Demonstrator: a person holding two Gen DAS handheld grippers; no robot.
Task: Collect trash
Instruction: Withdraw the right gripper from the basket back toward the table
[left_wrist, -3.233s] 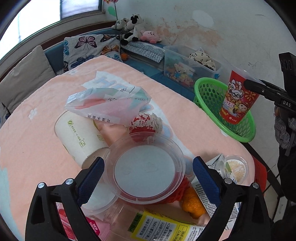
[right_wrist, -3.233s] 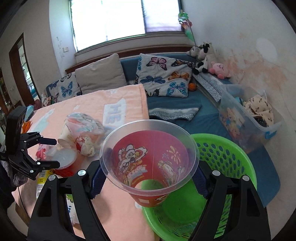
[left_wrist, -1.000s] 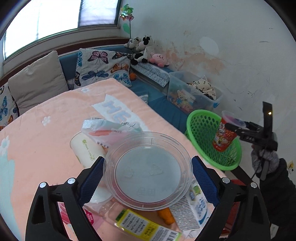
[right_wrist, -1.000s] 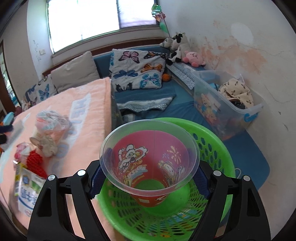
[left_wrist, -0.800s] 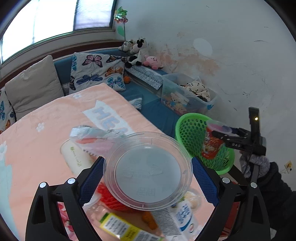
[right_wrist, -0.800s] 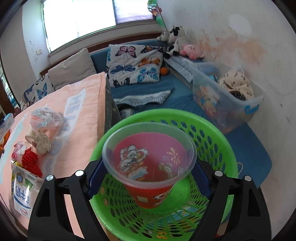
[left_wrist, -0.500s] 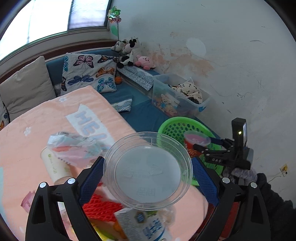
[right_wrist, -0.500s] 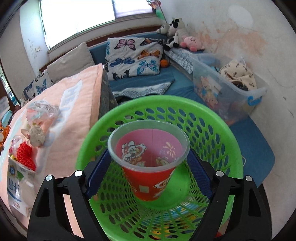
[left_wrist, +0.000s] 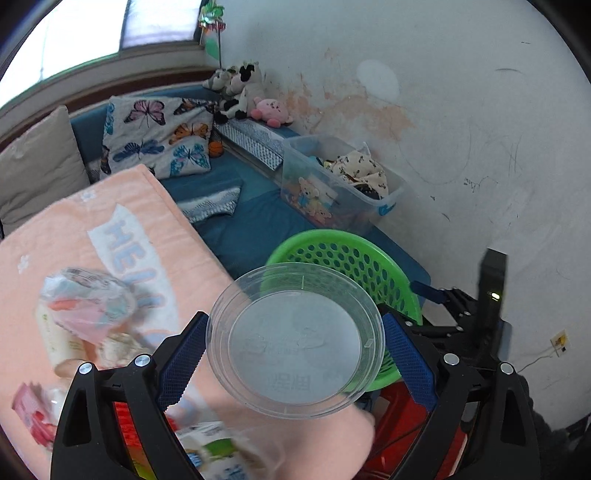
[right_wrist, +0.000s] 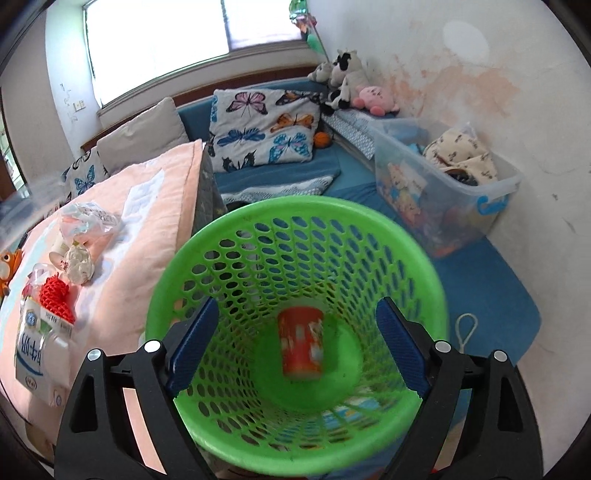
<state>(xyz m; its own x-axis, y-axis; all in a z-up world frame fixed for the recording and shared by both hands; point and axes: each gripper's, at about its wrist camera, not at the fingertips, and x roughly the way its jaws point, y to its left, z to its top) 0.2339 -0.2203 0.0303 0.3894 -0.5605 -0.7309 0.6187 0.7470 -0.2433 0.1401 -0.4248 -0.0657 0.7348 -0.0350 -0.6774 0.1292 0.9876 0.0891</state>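
A peach blanket (left_wrist: 110, 221) covers the table beside a blue sofa bearing two butterfly cushions. The left gripper (left_wrist: 293, 350) is clenched on one clear plastic lid (left_wrist: 295, 338), carried above the table edge near the single green basket (right_wrist: 295, 295). The right gripper (right_wrist: 295, 343) hangs over that basket, its jaws opening with nothing between them; one red cup (right_wrist: 301, 341) lies at the basket's bottom. One milk carton (right_wrist: 35, 354) and one red net (right_wrist: 55, 295) rest on the blanket.

Bright daylight pours from the blown-out window (right_wrist: 159, 37) at eleven o'clock; fisheye edges bend and darken, and the left view's trash pile (left_wrist: 85, 314) is motion-blurred.
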